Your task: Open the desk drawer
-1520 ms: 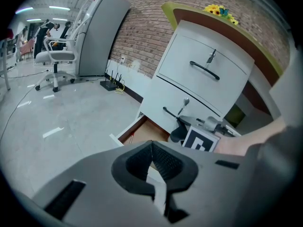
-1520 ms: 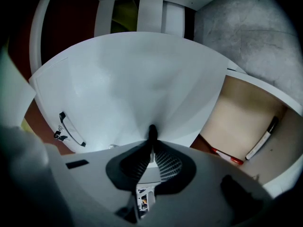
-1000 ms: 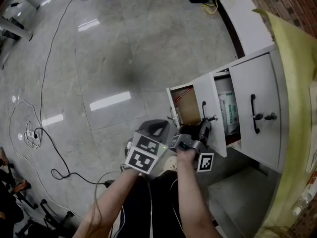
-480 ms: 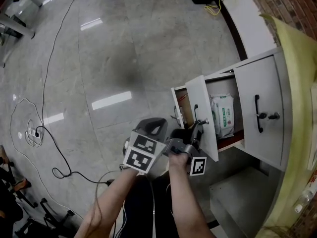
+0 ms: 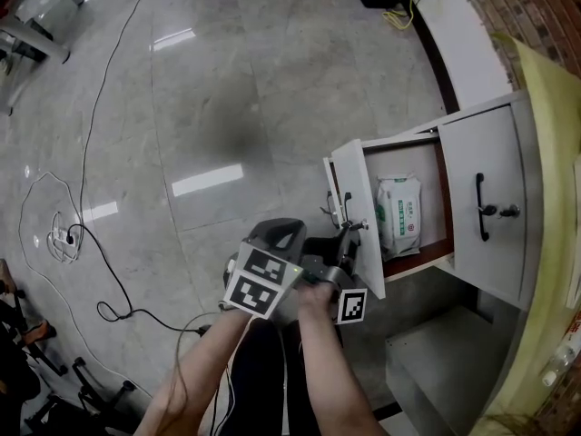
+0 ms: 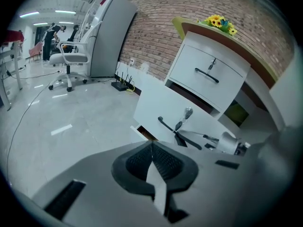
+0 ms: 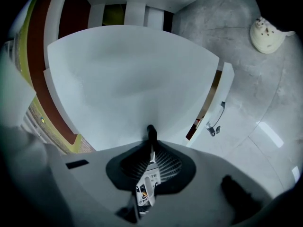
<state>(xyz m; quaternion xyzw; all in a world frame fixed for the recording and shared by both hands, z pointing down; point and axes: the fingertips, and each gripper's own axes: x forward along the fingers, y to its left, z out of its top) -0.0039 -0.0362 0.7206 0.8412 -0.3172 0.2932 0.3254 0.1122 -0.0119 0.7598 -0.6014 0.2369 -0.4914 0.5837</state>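
Observation:
The white drawer front stands pulled out from the desk, and a pack of wipes lies in the open drawer. My right gripper is shut on the drawer's black handle, with the front panel filling the right gripper view. My left gripper hangs just left of it, over the floor, jaws shut with nothing between them. From the left gripper view I see the same handle with a key above it.
A second white front with a black handle and a key stays closed to the right. A lower drawer front with a handle sticks out beside the held one. Cables trail over the grey floor. A pale shoe lies near.
The drawer has slid further out, to the left in the head view, and the right gripper went with it. The wipes pack is now fully uncovered. The left gripper drifted slightly left.

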